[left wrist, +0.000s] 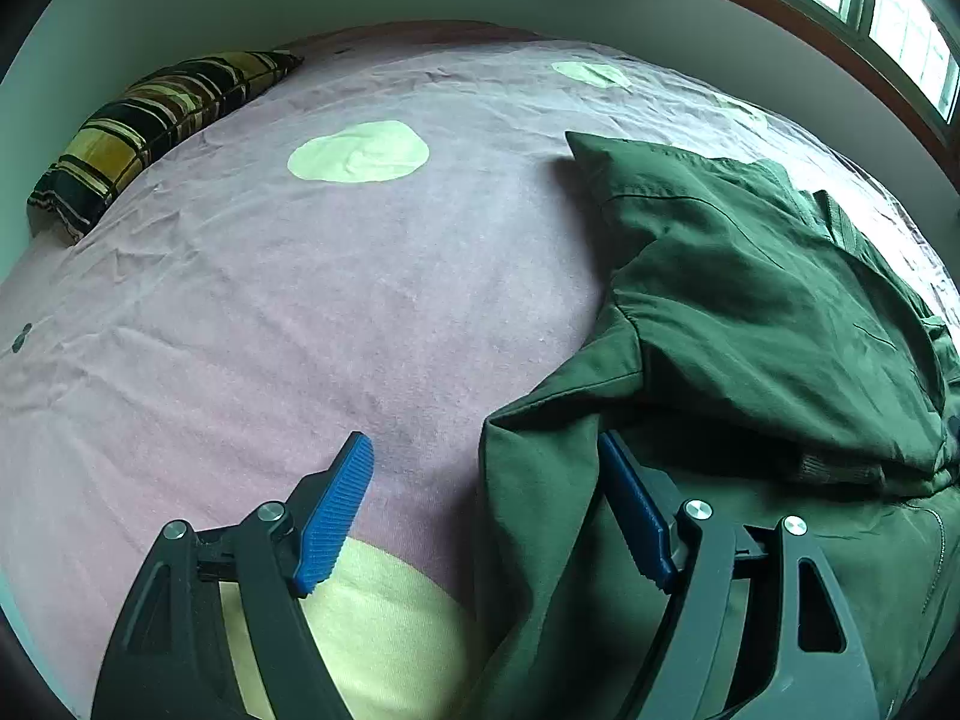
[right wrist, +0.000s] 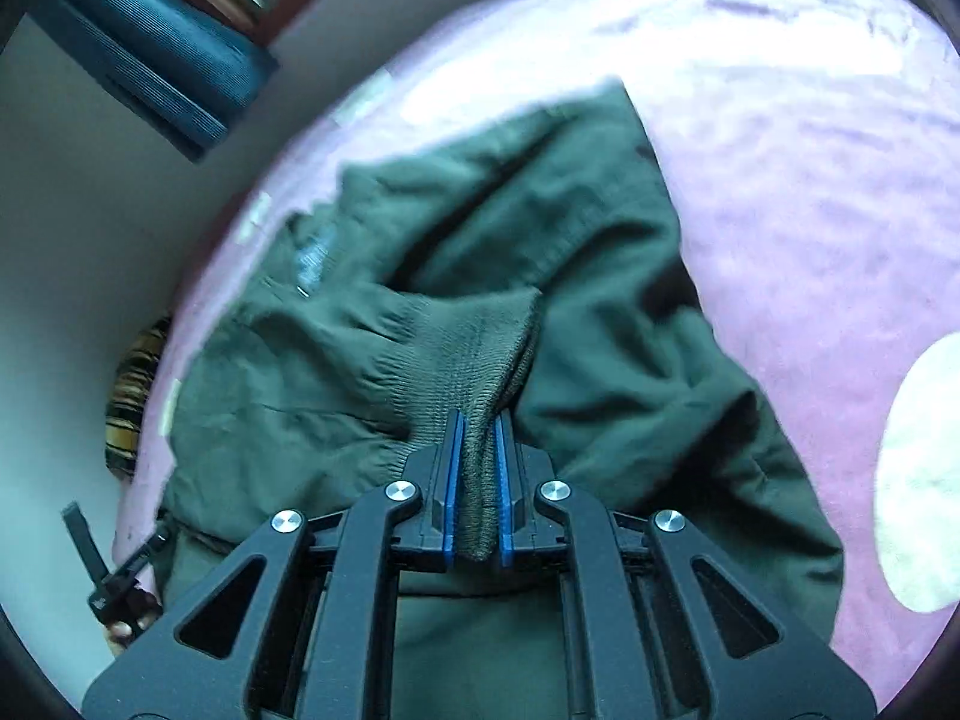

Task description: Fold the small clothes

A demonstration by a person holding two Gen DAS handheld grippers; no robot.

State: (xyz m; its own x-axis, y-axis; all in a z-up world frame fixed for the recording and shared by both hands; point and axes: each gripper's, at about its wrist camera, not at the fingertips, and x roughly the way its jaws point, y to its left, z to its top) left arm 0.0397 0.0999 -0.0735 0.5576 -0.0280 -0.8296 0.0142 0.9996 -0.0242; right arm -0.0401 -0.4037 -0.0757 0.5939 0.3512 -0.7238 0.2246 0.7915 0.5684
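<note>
A bedroom: a bed spread with a pink sheet bearing pale yellow-green round patches fills both views, with a plain wall behind and a wood-framed window above the bed's far right corner. A dark plaid pillow lies along the far left edge of the bed, and a blue ribbed curtain hangs by the window.

The dark green jacket lies crumpled on the right part of the bed, its nearest fold reaching toward the near edge.

The left gripper hangs over the jacket's left border with its blue pads set wide; one finger is above bare sheet, the other above green cloth, and nothing is pinched between them.

The right gripper is clamped on the jacket's ribbed knit cuff, the cloth squeezed between its blue pads. That view is blurred, so the sleeve appears lifted slightly off the body of the jacket, though this is uncertain. At that view's lower left a hand holds the other tool's black frame.
</note>
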